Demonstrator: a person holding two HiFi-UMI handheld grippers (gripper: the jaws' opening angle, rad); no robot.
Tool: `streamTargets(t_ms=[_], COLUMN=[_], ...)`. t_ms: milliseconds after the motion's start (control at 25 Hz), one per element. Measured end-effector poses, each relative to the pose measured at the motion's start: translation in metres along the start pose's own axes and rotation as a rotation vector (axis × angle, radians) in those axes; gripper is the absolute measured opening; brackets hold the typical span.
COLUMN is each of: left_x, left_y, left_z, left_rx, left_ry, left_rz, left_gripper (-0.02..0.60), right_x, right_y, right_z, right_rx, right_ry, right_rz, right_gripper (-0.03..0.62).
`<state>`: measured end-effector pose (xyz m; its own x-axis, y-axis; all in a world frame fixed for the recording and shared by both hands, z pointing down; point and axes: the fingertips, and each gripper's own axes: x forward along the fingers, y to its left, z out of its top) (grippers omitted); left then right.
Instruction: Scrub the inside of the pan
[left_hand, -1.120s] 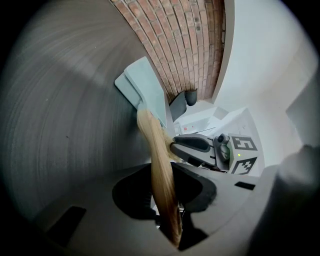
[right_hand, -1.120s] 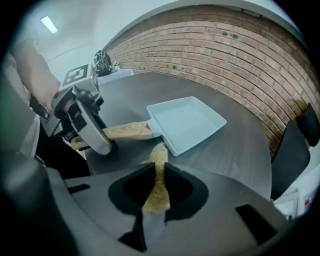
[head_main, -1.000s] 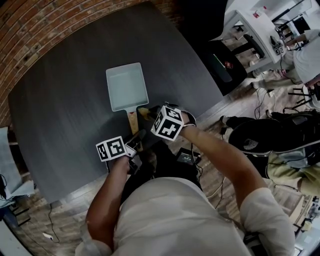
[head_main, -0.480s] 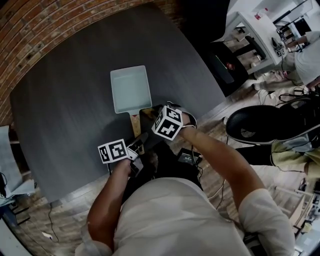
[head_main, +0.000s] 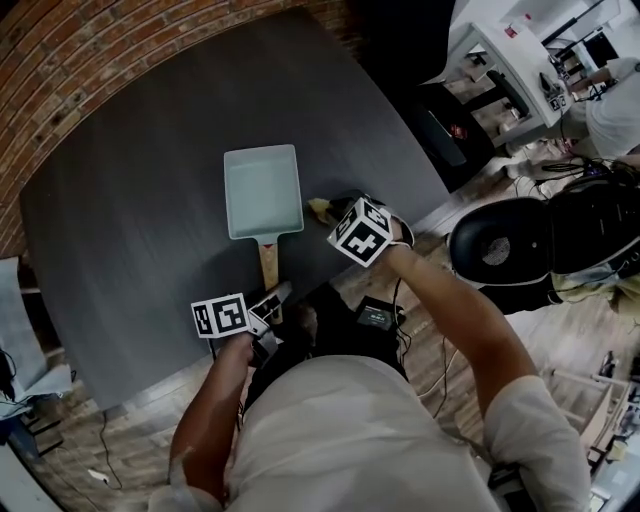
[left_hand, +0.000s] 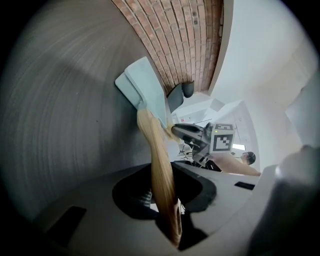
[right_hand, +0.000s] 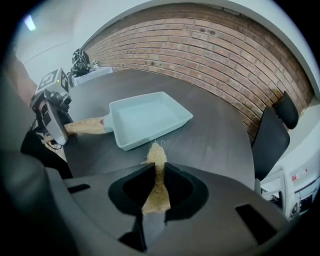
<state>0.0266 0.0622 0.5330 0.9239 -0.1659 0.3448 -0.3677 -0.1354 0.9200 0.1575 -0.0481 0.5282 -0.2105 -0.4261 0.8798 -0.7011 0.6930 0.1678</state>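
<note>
A pale blue rectangular pan (head_main: 262, 190) lies on the dark round table (head_main: 130, 220), its wooden handle (head_main: 268, 262) pointing toward me. My left gripper (head_main: 272, 296) is shut on the end of that handle (left_hand: 161, 175), and the pan (left_hand: 146, 86) stretches away beyond it. My right gripper (head_main: 335, 210) is shut on a tan scrub pad (head_main: 320, 208) and hovers just right of the pan's near corner. In the right gripper view the pad (right_hand: 156, 182) sticks out between the jaws, short of the pan (right_hand: 147, 117), whose inside looks bare.
A brick wall (right_hand: 210, 45) curves behind the table. A black chair (right_hand: 274, 137) stands past the table's far right edge. Desks, cables and a seated person (head_main: 610, 110) fill the floor to the right. The table's near edge (head_main: 180, 375) runs close to my body.
The right gripper has carried the pad rightward, from the handle joint to beside the pan's near right corner. The pan has slid slightly toward me and right with the left gripper.
</note>
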Motion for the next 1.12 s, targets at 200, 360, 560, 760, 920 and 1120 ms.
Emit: streamTargets(t_ms=[200,360,560,760,920,1120], left_x=[-0.012,-0.020,-0.026,-0.032,-0.035,-0.039], left_y=[-0.002,-0.002,-0.001,0.000,0.000,0.002], left_z=[-0.018,-0.030,-0.040,-0.047,-0.050,-0.052], left_rx=[0.017,0.030,0.039,0.050,0.066,0.091], left_ry=[0.047,0.075,0.108,0.135,0.164,0.213], left_rz=[-0.010,-0.022,-0.033,-0.038,-0.043,-0.051], left_gripper=[0.092,0.092,0.092,0.092,0.094,0.095], right_x=[-0.006,-0.001,0.014,0.029,0.044,0.051], right_y=[-0.033,-0.061,-0.089,-0.094,-0.085,-0.079], right_z=[0.008,0.020,0.035,0.046,0.048,0.052], right_rx=[0.028,0.065,0.143,0.264,0.307,0.295], right_ry=[-0.015,-0.025,-0.030,-0.037,-0.026,-0.021], right_rz=[-0.039,-0.052,-0.029,0.049,0.165,0.272], right_gripper=[0.066,0.067,0.067,0.067,0.067,0.066])
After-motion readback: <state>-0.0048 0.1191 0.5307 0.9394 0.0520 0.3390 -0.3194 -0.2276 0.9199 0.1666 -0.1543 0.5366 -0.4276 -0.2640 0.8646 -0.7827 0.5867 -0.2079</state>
